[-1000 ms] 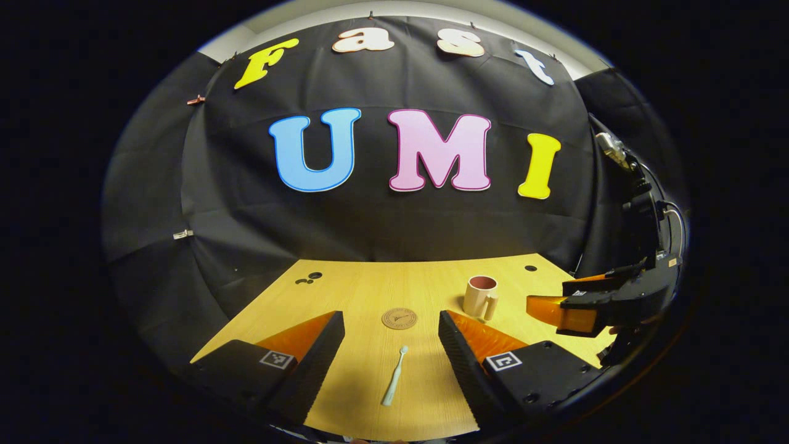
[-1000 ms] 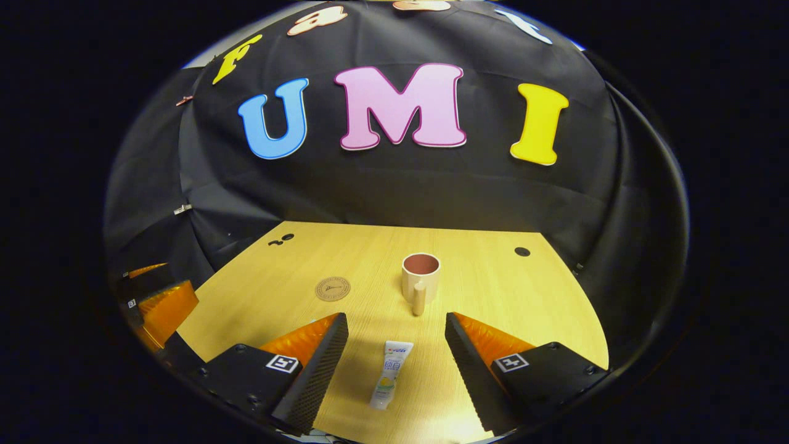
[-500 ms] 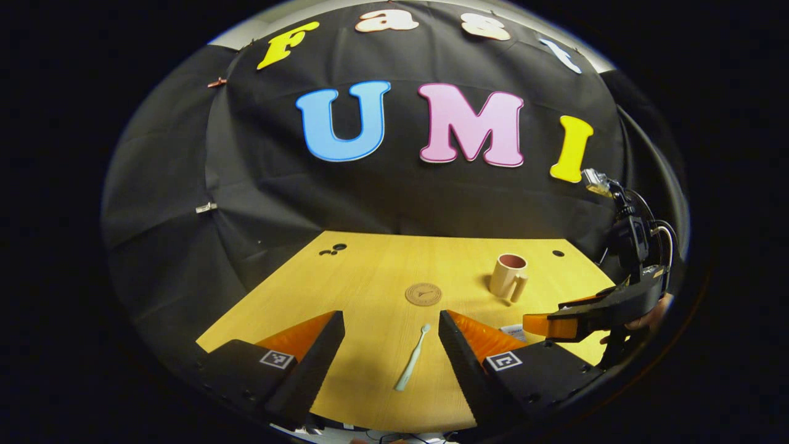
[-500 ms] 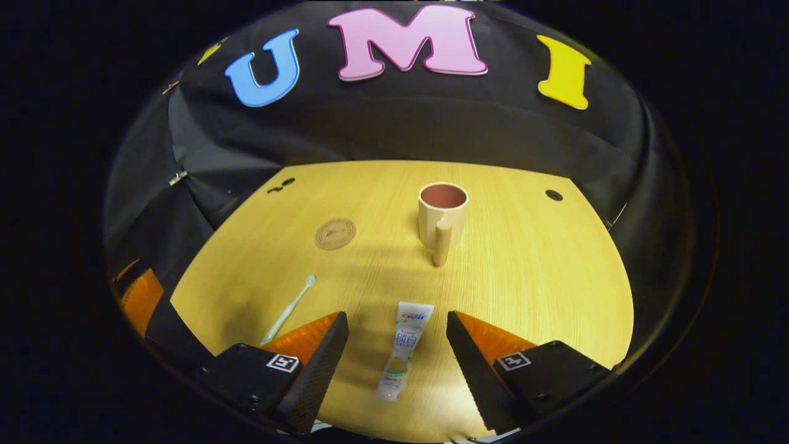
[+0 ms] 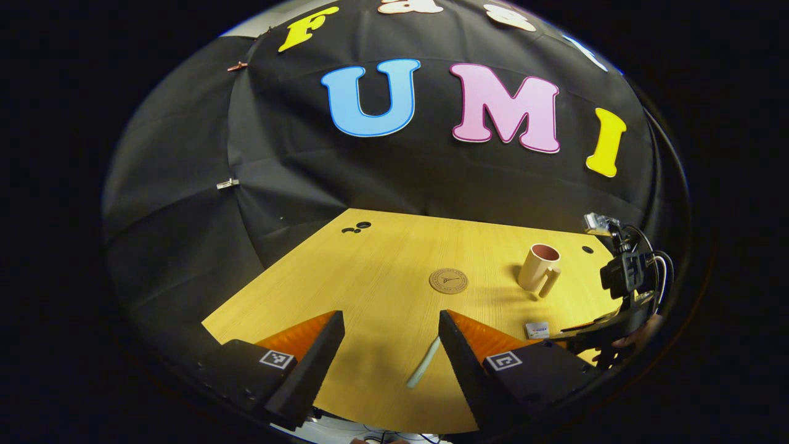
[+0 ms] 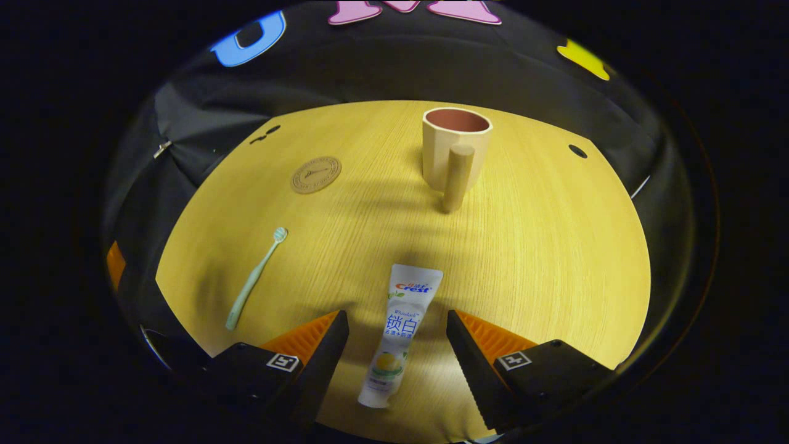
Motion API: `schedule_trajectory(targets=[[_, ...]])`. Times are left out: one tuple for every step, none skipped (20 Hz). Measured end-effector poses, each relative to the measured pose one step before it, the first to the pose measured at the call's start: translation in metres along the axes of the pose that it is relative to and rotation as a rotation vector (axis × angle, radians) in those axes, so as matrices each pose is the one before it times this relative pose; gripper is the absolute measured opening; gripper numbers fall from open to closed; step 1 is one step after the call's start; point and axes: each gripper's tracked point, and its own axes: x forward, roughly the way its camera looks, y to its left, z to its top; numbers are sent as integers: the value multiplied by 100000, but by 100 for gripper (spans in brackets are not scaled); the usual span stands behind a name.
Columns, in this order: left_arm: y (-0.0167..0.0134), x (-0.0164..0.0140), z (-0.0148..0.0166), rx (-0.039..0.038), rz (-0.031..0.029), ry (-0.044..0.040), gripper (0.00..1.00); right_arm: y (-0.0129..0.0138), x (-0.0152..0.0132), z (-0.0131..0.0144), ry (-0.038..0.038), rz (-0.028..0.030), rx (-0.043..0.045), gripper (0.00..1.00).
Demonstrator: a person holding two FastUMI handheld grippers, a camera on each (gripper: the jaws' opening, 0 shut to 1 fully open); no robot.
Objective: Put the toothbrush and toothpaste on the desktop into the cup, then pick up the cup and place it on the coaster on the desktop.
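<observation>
Wooden desktop (image 6: 542, 246) under black cloth, bare apart from four small things. Largest first: cup (image 6: 455, 151) upright at the far side, handle turned toward the right gripper, nothing in it yet. Toothpaste (image 6: 399, 333) flat on the desk, now lying between the spread fingers of the right gripper (image 6: 397, 354), much closer than a second ago; not touched yet. Coaster (image 5: 449, 280) flat near the middle, left of the cup, bare. Toothbrush (image 5: 424, 369) flat, handle slipped close against the right-hand finger of the left gripper (image 5: 391, 354), also wide open; off-centre compared with a second ago. Both descents under way, so both pickups look near. Probably needs the left gripper nudged sideways before closing.
</observation>
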Motion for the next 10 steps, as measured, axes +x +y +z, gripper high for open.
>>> schedule_trajectory(targets=[[50, 54, -65, 63, 471, 581, 98, 19, 298, -167, 1050, -17, -454, 99], [33, -155, -182, 218, 304, 347, 98, -47, 266, -215, 933, -324, 217, 99], [27, -88, 32, 297, 278, 269, 97, -43, 212, -240, 1235, -280, 910, 99], [27, 324, -156, 274, 334, 351, 98, 8, 239, -267, 1346, -122, 1554, 99], [-4, -40, -35, 277, 65, 279, 98, -9, 269, -301, 1402, 110, 1975, 99], [51, -97, -85, 333, -41, 55, 97, -152, 291, -338, 1260, -637, 1603, 99], [36, -98, 18, 414, 29, 149, 97, -199, -186, 223, -1136, -981, 634, 99], [39, -53, -175, 405, 73, 255, 97, 177, 336, 99, 34, 215, 354, 99], [29, -96, -124, 345, -86, 354, 97, -23, -130, -45, 557, -749, -311, 95], [27, -264, -301, 313, -295, 399, 98, -144, 135, -56, 68, -1328, -645, 95]])
